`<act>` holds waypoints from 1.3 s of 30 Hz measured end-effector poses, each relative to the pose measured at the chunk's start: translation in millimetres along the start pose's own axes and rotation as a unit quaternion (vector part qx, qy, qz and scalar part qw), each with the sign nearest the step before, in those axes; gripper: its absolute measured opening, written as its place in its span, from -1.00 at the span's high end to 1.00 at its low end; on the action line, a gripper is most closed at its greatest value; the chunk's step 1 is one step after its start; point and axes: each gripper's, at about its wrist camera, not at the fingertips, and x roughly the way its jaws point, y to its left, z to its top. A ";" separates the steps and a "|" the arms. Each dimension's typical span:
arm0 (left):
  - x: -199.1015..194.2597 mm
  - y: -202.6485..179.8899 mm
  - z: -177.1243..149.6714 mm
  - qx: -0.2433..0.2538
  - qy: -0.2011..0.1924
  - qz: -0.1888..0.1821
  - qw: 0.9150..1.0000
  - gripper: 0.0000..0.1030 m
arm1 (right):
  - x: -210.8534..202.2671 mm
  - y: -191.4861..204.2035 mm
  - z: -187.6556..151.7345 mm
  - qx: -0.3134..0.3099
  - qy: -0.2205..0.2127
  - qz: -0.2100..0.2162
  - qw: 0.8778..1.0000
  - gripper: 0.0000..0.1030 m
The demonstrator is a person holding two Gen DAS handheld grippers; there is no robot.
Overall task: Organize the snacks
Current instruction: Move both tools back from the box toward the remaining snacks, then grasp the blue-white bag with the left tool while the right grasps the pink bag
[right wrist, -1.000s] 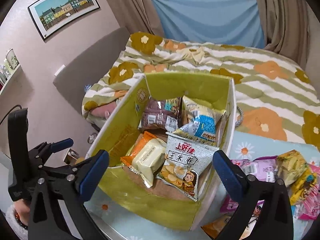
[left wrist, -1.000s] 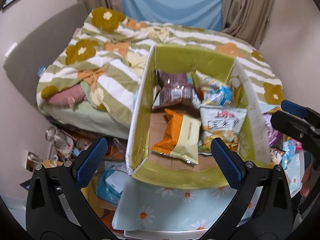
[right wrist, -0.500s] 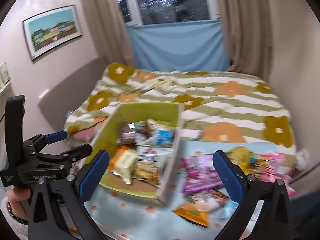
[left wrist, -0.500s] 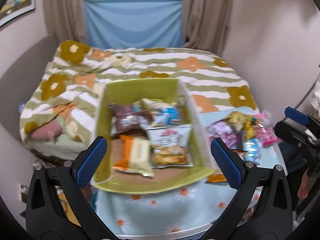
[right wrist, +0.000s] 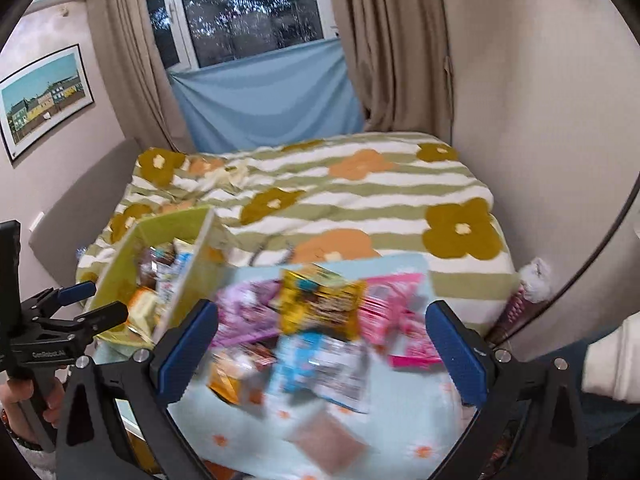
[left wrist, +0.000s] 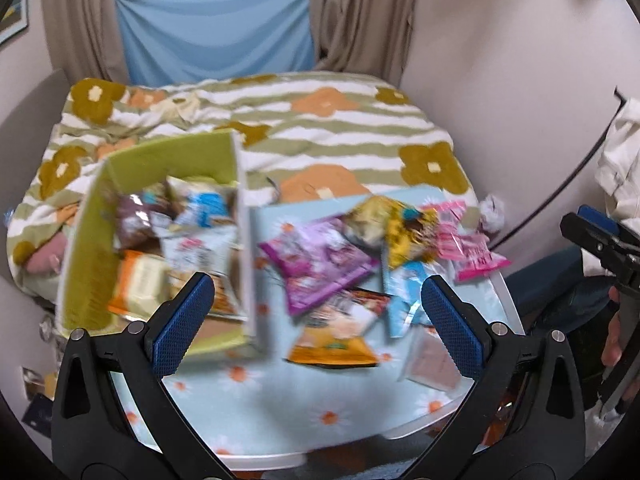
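Above the table edge [left wrist: 404, 430], both tongs [left wrist: 316, 312] [right wrist: 322, 350] hang spread over loose snacks [left wrist: 320, 264].

Flower-patterned striped bedspread [right wrist: 360, 200], blue cloth [right wrist: 268, 96] under window [right wrist: 252, 4], beige curtains [right wrist: 384, 40], framed picture [right wrist: 44, 96]

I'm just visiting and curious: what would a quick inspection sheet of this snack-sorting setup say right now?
Surface: small table with a light blue daisy cloth.
Job's things: green box at the table's left, several packets inside; loose snack pile beside it on the cloth.
Clutter: pink-wrapped bundle at the table's far right edge.
Grippers: left gripper and right gripper open, empty, above the table.
Cables: thin dark line along the right wall, possibly a cable.
Surroundings: bed with flowered blanket, curtains, window, framed picture.
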 end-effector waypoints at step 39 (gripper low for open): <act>205.6 -133.8 -48.0 -0.012 0.137 -0.003 0.991 -0.87 | 177.4 -124.7 -53.8 -0.042 0.138 0.028 0.989 -0.74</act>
